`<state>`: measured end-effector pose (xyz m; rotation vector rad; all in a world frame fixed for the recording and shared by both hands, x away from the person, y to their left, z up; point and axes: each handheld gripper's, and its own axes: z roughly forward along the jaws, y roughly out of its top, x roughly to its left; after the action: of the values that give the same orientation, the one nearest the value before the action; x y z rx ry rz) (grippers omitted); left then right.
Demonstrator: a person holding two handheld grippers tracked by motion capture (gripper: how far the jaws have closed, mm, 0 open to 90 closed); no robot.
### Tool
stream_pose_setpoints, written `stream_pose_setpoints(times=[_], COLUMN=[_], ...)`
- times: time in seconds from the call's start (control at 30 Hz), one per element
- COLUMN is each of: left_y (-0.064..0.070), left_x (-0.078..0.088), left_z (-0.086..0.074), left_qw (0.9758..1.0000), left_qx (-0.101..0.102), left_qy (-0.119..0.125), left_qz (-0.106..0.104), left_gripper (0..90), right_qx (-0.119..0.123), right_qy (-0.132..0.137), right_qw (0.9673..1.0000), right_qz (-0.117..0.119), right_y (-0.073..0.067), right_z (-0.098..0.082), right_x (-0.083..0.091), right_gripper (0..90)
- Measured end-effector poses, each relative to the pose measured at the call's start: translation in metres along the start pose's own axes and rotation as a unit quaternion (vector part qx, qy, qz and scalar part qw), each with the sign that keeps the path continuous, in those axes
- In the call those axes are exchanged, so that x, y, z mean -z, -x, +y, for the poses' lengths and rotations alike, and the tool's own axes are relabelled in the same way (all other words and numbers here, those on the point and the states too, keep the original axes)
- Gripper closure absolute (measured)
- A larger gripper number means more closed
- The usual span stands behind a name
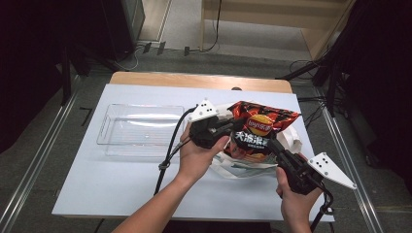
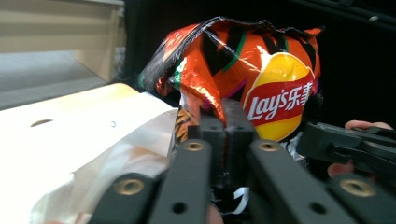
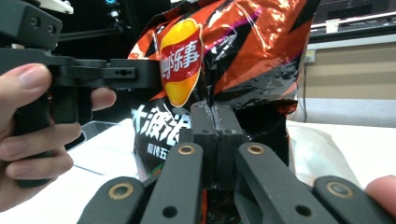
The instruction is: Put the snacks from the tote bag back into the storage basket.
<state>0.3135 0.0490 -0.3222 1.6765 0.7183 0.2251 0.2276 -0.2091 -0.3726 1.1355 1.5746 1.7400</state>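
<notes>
Both grippers grasp one orange-and-black Lay's chip bag (image 1: 260, 127), held above the right half of the table (image 1: 97, 194); the bag stands roughly upright with its crimped top edge toward the far side. The left gripper (image 1: 232, 130) is clenched on the bag's left side; in the left gripper view its jaws are pressed together with a fold of the foil pinched between them (image 2: 227, 122), just left of the yellow-and-red logo. The right gripper (image 1: 273, 144) is clenched on the bag's lower right portion; in the right gripper view its jaws meet on the black lower panel of the bag (image 3: 215, 122), just below the logo.

The left hand (image 1: 197, 158) wraps the left gripper's handle near the table's middle; the right hand (image 1: 291, 199) holds the right gripper at the near right edge; a black cable (image 1: 167, 145) trails from the left gripper toward the near side.

A white tote bag (image 1: 243, 167) lies crumpled on the table directly beneath and beside the chip bag; its handle (image 1: 294, 138) shows at the right. A clear plastic tray (image 1: 141, 130) sits on the left half of the table, well apart from the chip bag; its interior appears bare. A white sheet covers most of the wooden tabletop.
</notes>
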Motion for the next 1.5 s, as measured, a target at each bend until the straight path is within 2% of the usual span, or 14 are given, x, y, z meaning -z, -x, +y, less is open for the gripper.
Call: stream_pose_setpoints(times=[0.1,0.2,0.3,0.37,0.43,0.5,0.53,0.63,0.73,0.93,1.13,1.33,1.5], left_y=[0.001,-0.001,-0.003,-0.004,-0.005,-0.006,-0.006,-0.008,-0.010,-0.021,-0.034,-0.041,-0.051], left_x=[0.001,0.003,0.005,0.007,0.010,0.013,0.016,0.023,0.031,0.047,0.064,0.082,0.095], left_z=[0.001,0.002,0.005,0.005,0.005,0.005,0.006,0.008,0.011,0.011,0.012,0.015,0.015], left_qw=[1.0000,1.0000,0.9998,0.9997,0.9997,0.9996,0.9995,0.9992,0.9989,0.9983,0.9971,0.9958,0.9945], left_qx=[-0.002,0.000,0.011,0.010,0.011,0.009,0.009,0.009,0.006,0.009,0.016,0.009,0.013], left_qy=[-0.002,0.006,0.018,0.020,0.023,0.028,0.031,0.040,0.045,0.052,0.063,0.074,0.079], left_qz=[0.006,-0.001,-0.005,-0.005,-0.004,-0.004,-0.001,0.002,0.009,0.025,0.040,0.054,0.067], left_gripper=[90.0,90.0,90.0,90.0,90.0,90.0,90.0,90.0,90.0,90.0,90.0,90.0,90.0], right_qx=[0.010,-0.001,-0.001,0.002,0.000,0.002,0.002,0.006,-0.003,0.003,0.006,-0.001,-0.003], right_qy=[-0.003,-0.001,-0.004,-0.013,-0.032,-0.058,-0.058,-0.081,-0.090,-0.116,-0.124,-0.122,-0.125], right_qw=[0.9998,0.9999,0.9998,0.9995,0.9989,0.9970,0.9970,0.9946,0.9941,0.9915,0.9909,0.9909,0.9903], right_qz=[-0.017,-0.017,-0.021,-0.028,-0.035,-0.050,-0.050,-0.063,-0.061,-0.059,-0.053,-0.056,-0.060], right_y=[-0.001,0.003,0.009,0.013,0.018,0.027,0.027,0.037,0.042,0.044,0.041,0.042,0.043], right_z=[-0.003,-0.005,-0.009,-0.016,-0.027,-0.042,-0.042,-0.053,-0.055,-0.062,-0.065,-0.065,-0.066], right_x=[0.001,0.003,0.008,0.011,0.014,0.019,0.019,0.026,0.026,0.022,0.020,0.021,0.020], right_gripper=[83.3,69.1,54.6,49.0,44.2,41.1,41.1,38.3,34.2,25.8,18.3,17.6,17.6])
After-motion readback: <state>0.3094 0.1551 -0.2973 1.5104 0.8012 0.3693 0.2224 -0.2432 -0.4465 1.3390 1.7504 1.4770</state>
